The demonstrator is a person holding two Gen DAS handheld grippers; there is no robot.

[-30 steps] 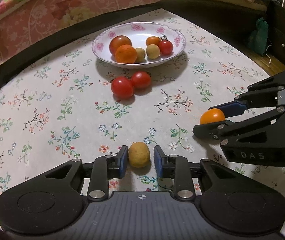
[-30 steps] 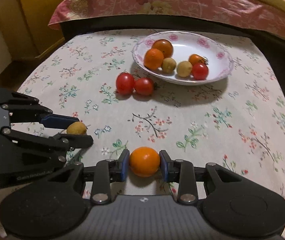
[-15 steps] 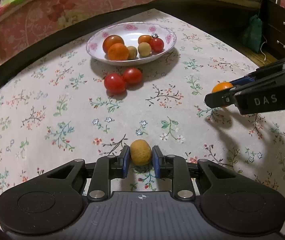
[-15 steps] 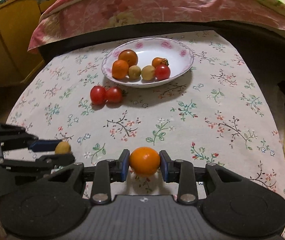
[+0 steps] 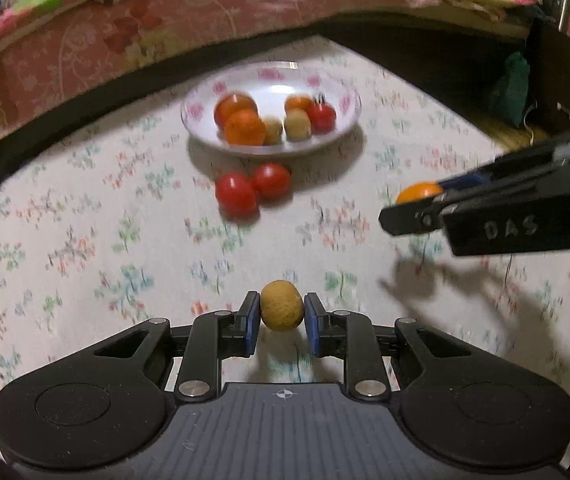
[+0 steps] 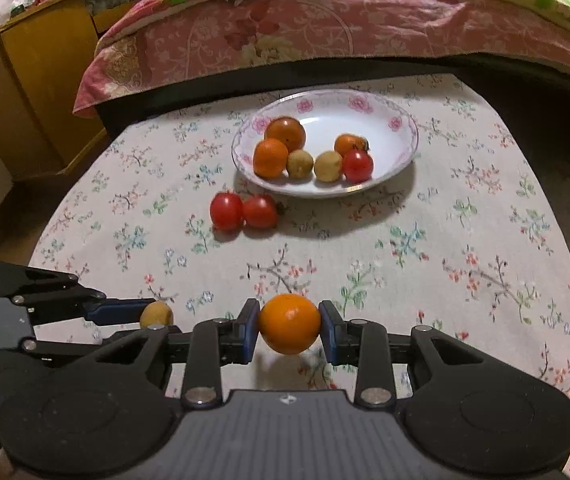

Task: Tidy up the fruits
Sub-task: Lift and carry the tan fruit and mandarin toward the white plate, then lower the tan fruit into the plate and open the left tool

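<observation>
My left gripper [image 5: 281, 314] is shut on a small tan-brown fruit [image 5: 281, 306], held above the flowered tablecloth. My right gripper [image 6: 289, 324] is shut on a small orange [image 6: 290, 323], also lifted off the cloth. Each gripper shows in the other's view: the right one [image 5: 417, 204] at the right with the orange [image 5: 419, 192], the left one [image 6: 153, 320] at the lower left with the tan fruit [image 6: 156, 314]. A white flowered bowl [image 6: 397, 124] farther back holds several oranges, tan fruits and a red tomato. Two red tomatoes [image 6: 243, 211] lie on the cloth just in front of the bowl.
The table [image 6: 465, 248] is covered by a floral cloth and drops off at its left and right edges. A bed with a pink cover [image 6: 325, 28] runs behind it. A yellow wooden cabinet [image 6: 33, 76] stands at the back left. A dark cabinet [image 5: 565, 80] is at the right.
The left gripper's jaws closed onto the tan fruit and lifted it off the cloth. The right gripper rose with its orange and rolled.
</observation>
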